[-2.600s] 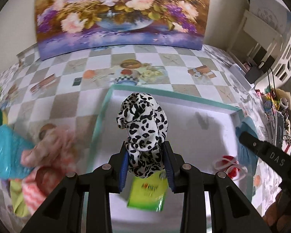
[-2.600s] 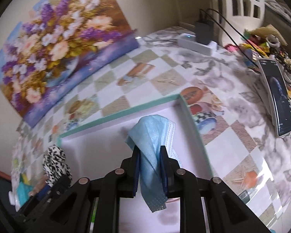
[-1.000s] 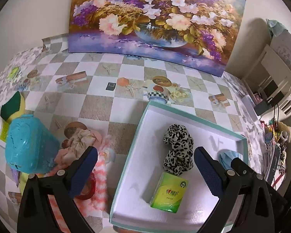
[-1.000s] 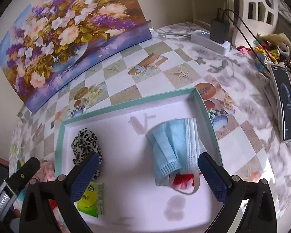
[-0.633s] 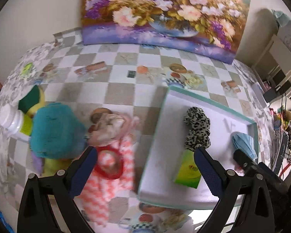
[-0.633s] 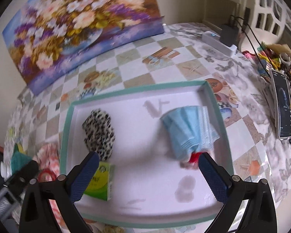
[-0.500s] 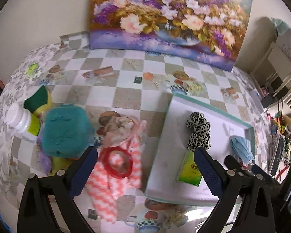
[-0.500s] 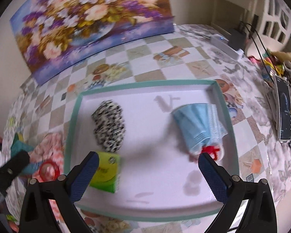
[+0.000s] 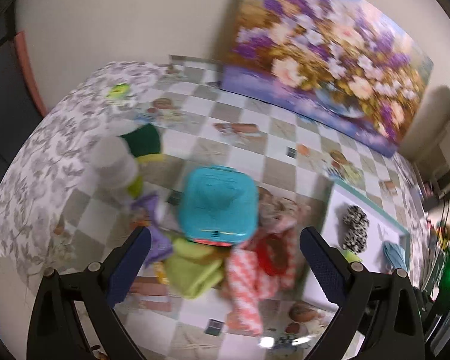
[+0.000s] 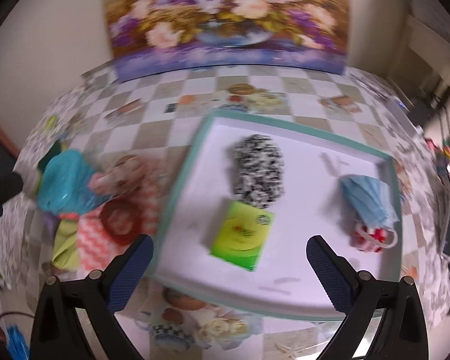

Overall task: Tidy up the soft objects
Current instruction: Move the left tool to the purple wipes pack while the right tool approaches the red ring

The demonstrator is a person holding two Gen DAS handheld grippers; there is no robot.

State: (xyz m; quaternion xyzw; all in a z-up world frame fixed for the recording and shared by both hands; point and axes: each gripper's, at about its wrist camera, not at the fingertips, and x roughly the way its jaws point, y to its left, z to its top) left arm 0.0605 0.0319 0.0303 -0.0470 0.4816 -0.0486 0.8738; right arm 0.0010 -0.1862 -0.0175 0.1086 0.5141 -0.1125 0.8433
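Soft things sit in two groups: your left gripper, jaws spread and empty, hangs above the cloth pile beside the tray. Your right gripper, also spread, faces the tray's bare near edge; scrunchie, tissue pack and mask lie inside.

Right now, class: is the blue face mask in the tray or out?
In: the blue face mask lies on the tray floor, by its right wall.

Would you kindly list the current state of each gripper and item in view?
Left gripper: open, empty.
Right gripper: open, empty.
Leopard-print scrunchie: lying in the tray.
Blue face mask: crumpled in the tray, over a red-and-white item.
Green tissue pack: flat in the tray.
Teal container: atop the cloth pile beside the tray.
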